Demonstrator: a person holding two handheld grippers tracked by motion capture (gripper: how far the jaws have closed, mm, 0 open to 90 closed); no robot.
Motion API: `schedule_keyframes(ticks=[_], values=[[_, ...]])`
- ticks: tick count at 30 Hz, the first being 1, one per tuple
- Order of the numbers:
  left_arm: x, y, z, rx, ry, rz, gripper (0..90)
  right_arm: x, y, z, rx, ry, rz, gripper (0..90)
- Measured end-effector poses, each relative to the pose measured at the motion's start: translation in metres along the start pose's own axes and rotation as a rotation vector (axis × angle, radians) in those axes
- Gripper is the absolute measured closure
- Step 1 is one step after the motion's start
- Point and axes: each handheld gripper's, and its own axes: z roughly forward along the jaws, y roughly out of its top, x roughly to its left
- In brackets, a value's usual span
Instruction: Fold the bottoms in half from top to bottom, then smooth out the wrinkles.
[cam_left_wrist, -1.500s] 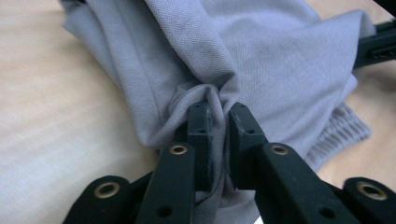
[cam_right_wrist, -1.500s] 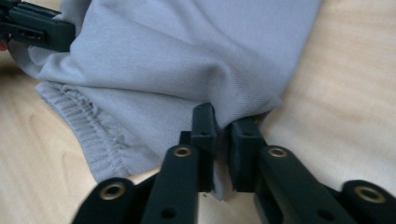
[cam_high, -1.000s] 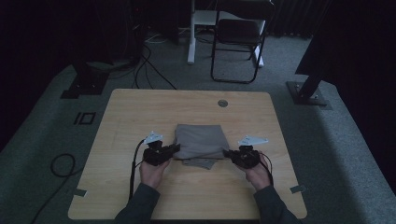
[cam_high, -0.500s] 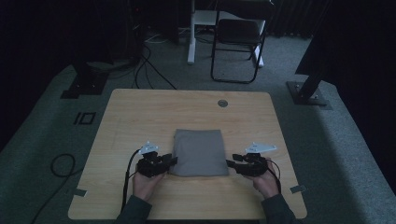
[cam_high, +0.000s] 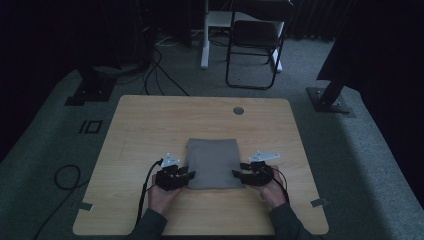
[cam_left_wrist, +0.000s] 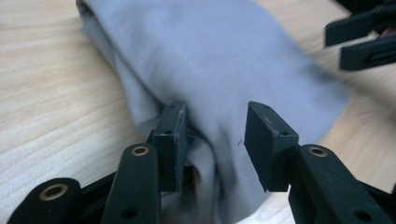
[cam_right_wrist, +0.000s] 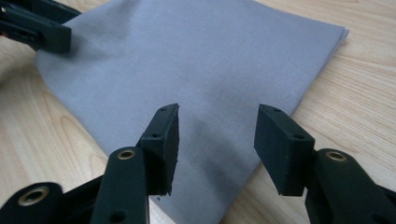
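A folded grey cloth lies flat as a rectangle on the wooden table, near its front edge. My left gripper sits at the cloth's near left corner and my right gripper at its near right corner. In the left gripper view the left gripper stands open around a bunched edge of the cloth. In the right gripper view the right gripper is open just over the smooth cloth, near its edge. Each gripper view also catches the other gripper, the right gripper and the left gripper, across the cloth.
A round grommet hole sits near the table's far edge. Behind the table stand a black chair and a white desk leg. Cables lie on the carpet at left. Stand bases flank the table.
Both hands drew back toward the person, from the cloth's sides to its near corners. The cloth went from a rumpled heap to a flat, smooth rectangle.
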Motion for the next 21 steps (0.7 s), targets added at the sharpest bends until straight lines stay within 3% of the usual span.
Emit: schedule_keyframes(ticks=[4, 9, 17, 21], values=[[0.003, -0.006, 0.005, 0.027, -0.004, -0.023, 76.1, 0.0, 0.0, 0.005, 0.008, -0.006, -0.001, 49.1], [0.007, -0.011, -0.001, 0.02, -0.028, -0.033, 81.8, 0.004, -0.001, 0.021, 0.048, -0.023, -0.032, 47.7], [0.014, -0.022, 0.009, 0.06, -0.035, -0.077, 82.1, 0.01, -0.004, 0.036, 0.08, -0.031, -0.066, 46.3], [0.016, -0.021, 0.011, 0.059, -0.024, -0.074, 81.7, 0.01, -0.006, 0.037, 0.087, -0.027, -0.063, 46.0]])
